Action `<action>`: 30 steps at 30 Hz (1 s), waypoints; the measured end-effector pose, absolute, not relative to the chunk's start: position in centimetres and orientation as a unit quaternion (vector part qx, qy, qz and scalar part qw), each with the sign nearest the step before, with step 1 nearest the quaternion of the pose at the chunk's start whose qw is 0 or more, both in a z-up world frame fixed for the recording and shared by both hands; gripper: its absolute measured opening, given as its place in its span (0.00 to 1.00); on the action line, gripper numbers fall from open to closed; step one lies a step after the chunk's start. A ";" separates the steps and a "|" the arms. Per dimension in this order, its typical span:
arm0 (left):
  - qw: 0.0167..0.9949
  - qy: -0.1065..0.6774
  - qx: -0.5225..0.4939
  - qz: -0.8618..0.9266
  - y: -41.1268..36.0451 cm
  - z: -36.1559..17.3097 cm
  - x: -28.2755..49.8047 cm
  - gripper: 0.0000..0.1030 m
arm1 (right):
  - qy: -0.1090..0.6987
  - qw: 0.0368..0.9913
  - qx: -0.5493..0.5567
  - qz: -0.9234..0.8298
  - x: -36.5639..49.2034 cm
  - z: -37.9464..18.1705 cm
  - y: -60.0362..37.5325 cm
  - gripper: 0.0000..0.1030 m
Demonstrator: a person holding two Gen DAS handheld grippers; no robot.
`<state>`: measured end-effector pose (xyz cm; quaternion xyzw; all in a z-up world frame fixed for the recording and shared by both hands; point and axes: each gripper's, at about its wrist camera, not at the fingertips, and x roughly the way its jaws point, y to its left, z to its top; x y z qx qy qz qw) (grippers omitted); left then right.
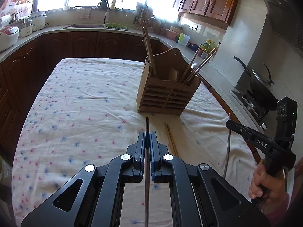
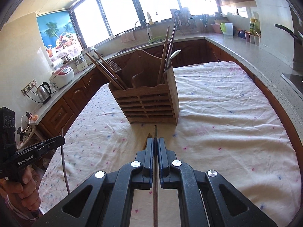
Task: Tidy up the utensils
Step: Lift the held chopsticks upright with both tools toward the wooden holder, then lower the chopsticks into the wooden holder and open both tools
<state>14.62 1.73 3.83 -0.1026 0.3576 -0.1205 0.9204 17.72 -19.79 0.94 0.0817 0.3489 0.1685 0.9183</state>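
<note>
Left gripper (image 1: 147, 138): fingers pressed together on a metal chopstick (image 1: 147, 162), which runs lengthwise between the blue pads; its tip projects a little way ahead of the fingertips, the shaft passing back under the camera. Seen from the right wrist, the same gripper (image 2: 61, 139) sits off to the left, held by the person's left hand (image 2: 22, 189), the thin metal rod hanging below its tip.

Right gripper (image 2: 155, 141): fingers likewise closed on a second metal chopstick (image 2: 155, 170), the tip showing just ahead of the fingertips. From the left wrist, this gripper (image 1: 230, 123) appears to the right, gripped by the right hand (image 1: 265, 181), its rod crossing the fingertip and slanting down.

Wooden chopsticks (image 1: 171, 140): a pair lying on the cloth, just right of the left gripper's fingers; their ends peek out just left of the right gripper's fingers (image 2: 149, 137).

Wooden utensil holder (image 1: 166, 90): slatted box with a tall arched back, standing upright on the cloth ahead of both grippers, a little right of the left one. Contents: wooden chopsticks leaning out of the left compartment, wooden and metal chopsticks plus a spoon in the right. A fork head shows behind the left group from the right wrist.

Tablecloth (image 1: 81, 102): white with small blue and pink flowers, rumpled, beneath everything.

Kitchen counter (image 2: 246, 53): beyond the table, with sink, kettle and rice cooker.
</note>
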 end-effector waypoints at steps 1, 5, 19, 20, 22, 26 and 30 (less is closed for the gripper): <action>0.921 0.355 -0.104 -0.121 1.8 4.1 14.5 0.04 | 0.344 0.920 0.082 0.169 17.5 1.3 -19.9 0.04; 0.926 0.342 -0.107 -0.119 1.9 5.0 14.0 0.04 | 0.325 0.926 0.086 0.170 16.8 2.7 -20.1 0.04; 0.938 0.306 -0.117 -0.114 2.7 7.5 13.5 0.04 | 0.262 0.946 0.089 0.168 15.6 6.8 -20.4 0.04; 0.939 0.303 -0.117 -0.114 2.7 7.7 13.5 0.04 | 0.261 0.947 0.089 0.168 15.6 6.8 -20.4 0.04; 0.941 0.297 -0.116 -0.114 2.6 8.3 13.6 0.04 | 0.258 0.947 0.090 0.168 15.7 7.0 -20.6 0.04; 0.946 0.283 -0.113 -0.116 2.5 9.3 13.8 0.04 | 0.253 0.948 0.092 0.170 15.7 7.4 -20.6 0.04; 0.948 0.275 -0.112 -0.117 2.3 10.0 14.1 0.04 | 0.245 0.950 0.094 0.171 15.8 7.9 -20.8 0.04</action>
